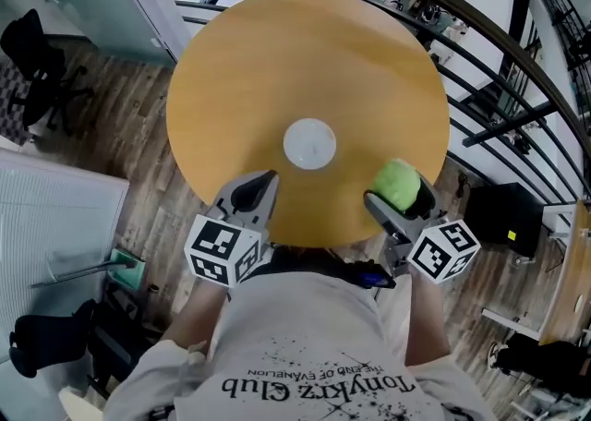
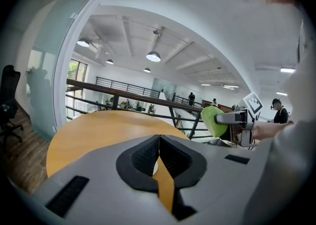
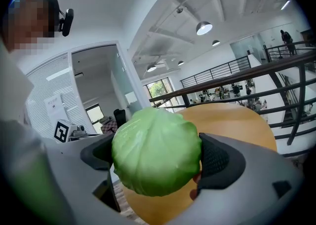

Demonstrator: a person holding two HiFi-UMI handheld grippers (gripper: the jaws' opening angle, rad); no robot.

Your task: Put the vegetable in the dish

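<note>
The right gripper (image 1: 399, 192) clamps a green cabbage (image 1: 395, 179) over the round desk's (image 1: 277, 68) near edge. The left gripper (image 1: 257, 190), jaws pressed together, holds nothing. A white dish (image 1: 308, 144) sits mid-desk.

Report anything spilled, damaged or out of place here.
Nothing stands out. The cabbage sits whole in the right gripper's jaws, the white dish lies flat and empty at the middle of the table, and the left gripper is shut on nothing.
</note>
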